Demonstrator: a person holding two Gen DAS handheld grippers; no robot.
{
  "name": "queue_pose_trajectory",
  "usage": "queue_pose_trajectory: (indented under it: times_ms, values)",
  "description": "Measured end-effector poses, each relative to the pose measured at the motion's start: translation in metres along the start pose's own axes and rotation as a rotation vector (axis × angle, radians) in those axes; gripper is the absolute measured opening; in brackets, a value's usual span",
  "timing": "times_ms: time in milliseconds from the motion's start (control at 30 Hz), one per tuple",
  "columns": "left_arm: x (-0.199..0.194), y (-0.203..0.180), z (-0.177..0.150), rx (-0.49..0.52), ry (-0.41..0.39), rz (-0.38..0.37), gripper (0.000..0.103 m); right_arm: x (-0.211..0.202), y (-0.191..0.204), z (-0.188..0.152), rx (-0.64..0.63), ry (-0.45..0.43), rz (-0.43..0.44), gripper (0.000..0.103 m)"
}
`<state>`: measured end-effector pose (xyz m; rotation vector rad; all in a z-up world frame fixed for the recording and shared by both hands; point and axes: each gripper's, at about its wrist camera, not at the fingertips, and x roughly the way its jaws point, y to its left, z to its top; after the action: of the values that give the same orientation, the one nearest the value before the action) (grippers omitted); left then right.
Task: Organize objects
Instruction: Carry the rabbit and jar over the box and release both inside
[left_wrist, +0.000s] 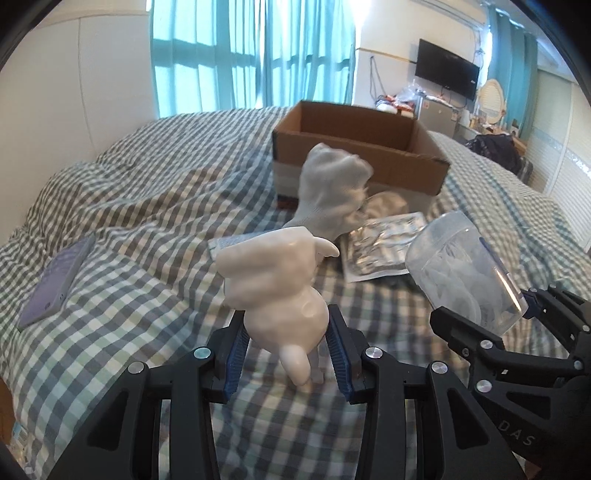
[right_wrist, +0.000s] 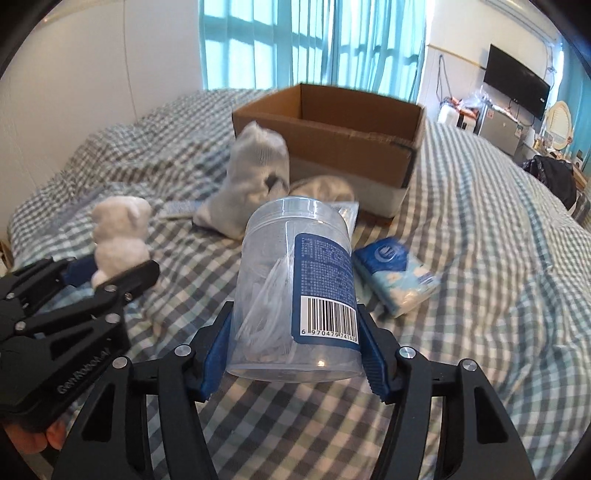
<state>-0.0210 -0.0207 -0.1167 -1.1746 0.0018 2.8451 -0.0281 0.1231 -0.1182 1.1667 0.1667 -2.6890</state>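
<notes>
We see a bed under a green-and-white checked cover. Behind it, teal curtains hang over a bright window, daylight coming through. The walls are white. At the right, a dark TV is mounted above a cluttered cabinet.

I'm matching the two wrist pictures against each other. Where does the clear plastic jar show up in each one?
Left wrist view: clear plastic jar at right, tilted, held by the right gripper.
Right wrist view: jar at centre, gripped between the blue pads.
Shared landmark: cardboard box, on the bed behind it in both.
</notes>
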Motion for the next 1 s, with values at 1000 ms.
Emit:
queue_pose_trajectory:
  times_ms: [1000]
  values:
    - [-0.017, -0.027, 0.149, 0.070, -0.201, -0.084, 0.041, -0.083, -0.058, 0.141, 0.002, -0.284, 0.040, 0.061]
